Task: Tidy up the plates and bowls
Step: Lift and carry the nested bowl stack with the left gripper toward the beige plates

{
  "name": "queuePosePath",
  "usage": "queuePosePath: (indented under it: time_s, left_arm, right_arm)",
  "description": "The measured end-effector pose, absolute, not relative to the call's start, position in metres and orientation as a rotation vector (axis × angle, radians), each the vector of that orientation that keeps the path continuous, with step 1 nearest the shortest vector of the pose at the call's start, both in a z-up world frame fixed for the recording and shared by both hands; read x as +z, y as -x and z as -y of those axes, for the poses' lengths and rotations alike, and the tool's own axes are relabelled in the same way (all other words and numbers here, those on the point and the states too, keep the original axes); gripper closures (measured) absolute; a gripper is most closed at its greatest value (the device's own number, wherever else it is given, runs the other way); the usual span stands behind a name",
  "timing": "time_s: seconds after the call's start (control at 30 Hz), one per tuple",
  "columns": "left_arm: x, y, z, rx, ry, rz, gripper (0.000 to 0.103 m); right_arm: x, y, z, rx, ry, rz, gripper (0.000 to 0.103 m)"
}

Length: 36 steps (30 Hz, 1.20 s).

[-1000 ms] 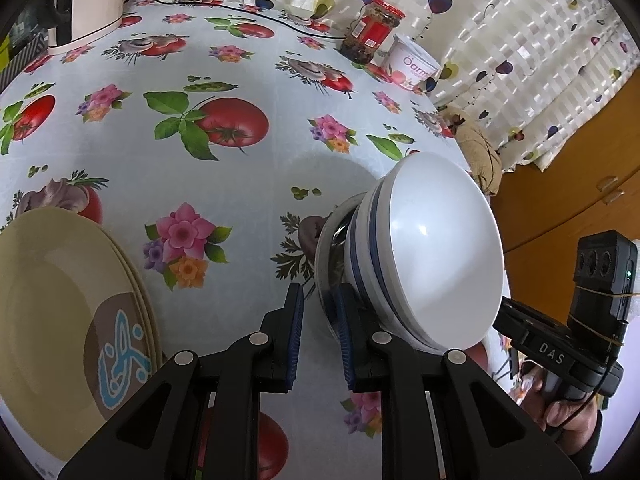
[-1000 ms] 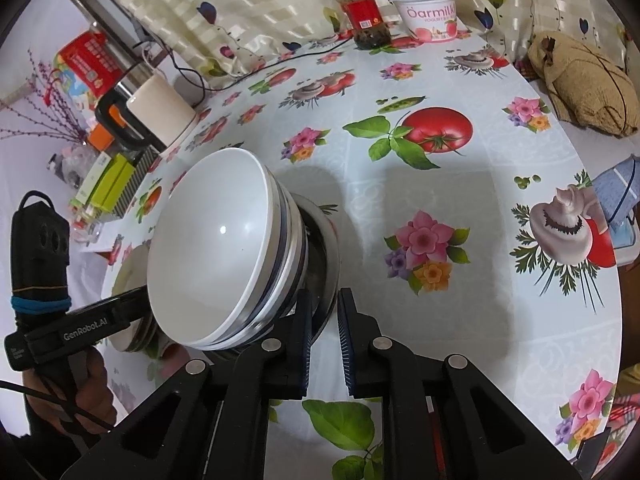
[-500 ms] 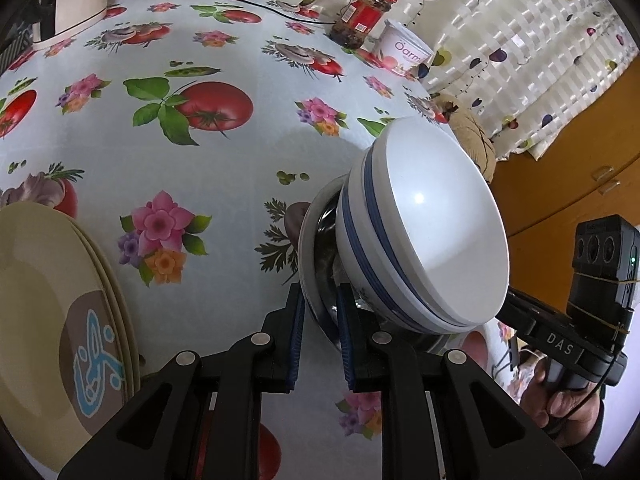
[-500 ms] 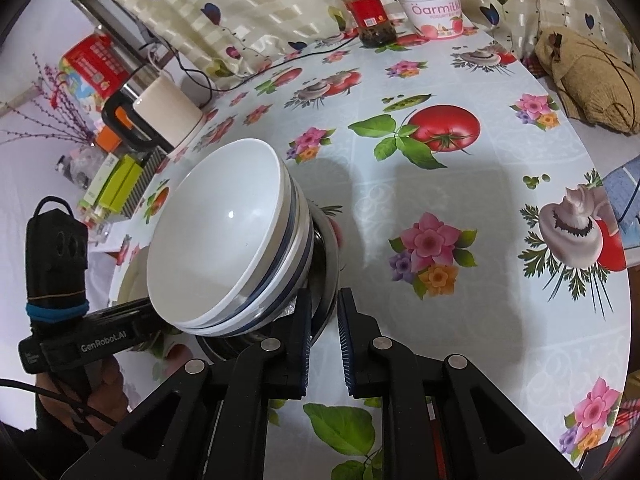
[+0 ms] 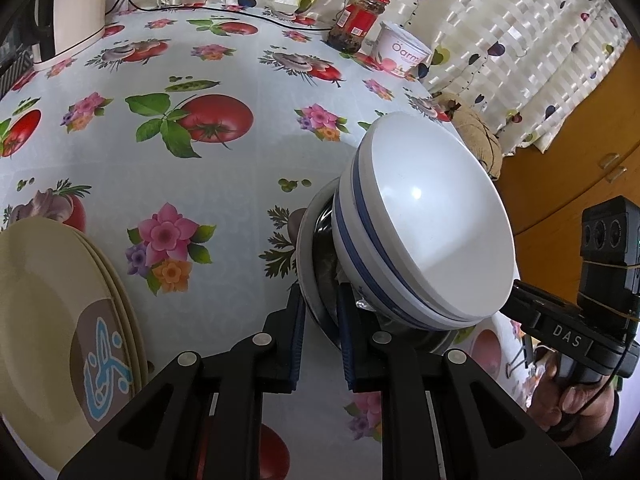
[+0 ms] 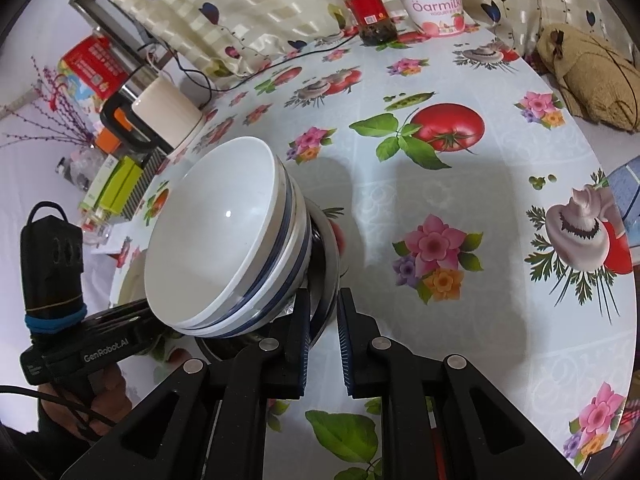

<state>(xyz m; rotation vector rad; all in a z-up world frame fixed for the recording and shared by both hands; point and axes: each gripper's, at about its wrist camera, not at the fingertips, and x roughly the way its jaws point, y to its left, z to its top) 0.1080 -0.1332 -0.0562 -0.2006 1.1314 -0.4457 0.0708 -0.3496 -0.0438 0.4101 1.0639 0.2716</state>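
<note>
A stack of white bowls with blue bands (image 5: 432, 232) (image 6: 228, 240) sits in a shiny metal bowl (image 5: 316, 272) (image 6: 326, 280). My left gripper (image 5: 320, 320) is shut on the metal bowl's near rim. My right gripper (image 6: 323, 320) is shut on its opposite rim. Together they hold the whole stack above the flowered tablecloth (image 5: 200, 184). A stack of cream plates with a blue and brown emblem (image 5: 52, 320) lies at the left in the left wrist view.
A red-lidded jar (image 6: 366, 8) and a yogurt tub (image 6: 434, 8) stand at the table's far edge. A kettle (image 6: 160, 116) and boxes (image 6: 116, 184) are at the left. A tan bag (image 6: 588, 76) lies at the right. A wooden cabinet (image 5: 580, 152) stands beyond the table.
The bowl stack has risen slightly and shifted in both views while both grippers stay clamped on the metal bowl's rim. The plates stay put.
</note>
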Motion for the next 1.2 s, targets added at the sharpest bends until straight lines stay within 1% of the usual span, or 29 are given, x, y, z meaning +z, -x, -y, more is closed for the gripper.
queuePosePath:
  time_s: [0.37,0.77,1.2]
  left_arm:
    - [-0.051,-0.106,0.133,-0.438,0.189,-1.116,0.087]
    - [-0.034,-0.103,0.124,-0.424,0.195,-1.081,0.087]
    - [-0.016,-0.093,0.094,-0.373,0.215,-1.039,0.087]
  right_arm:
    - [-0.043,-0.068,0.349,0.268,-0.399,-1.063,0.090]
    - [-0.028,-0.068,0.342,0.277,-0.382,-1.040,0.090]
    - [-0.008,-0.072,0.319,0.319,-0.343,-1.014,0.090]
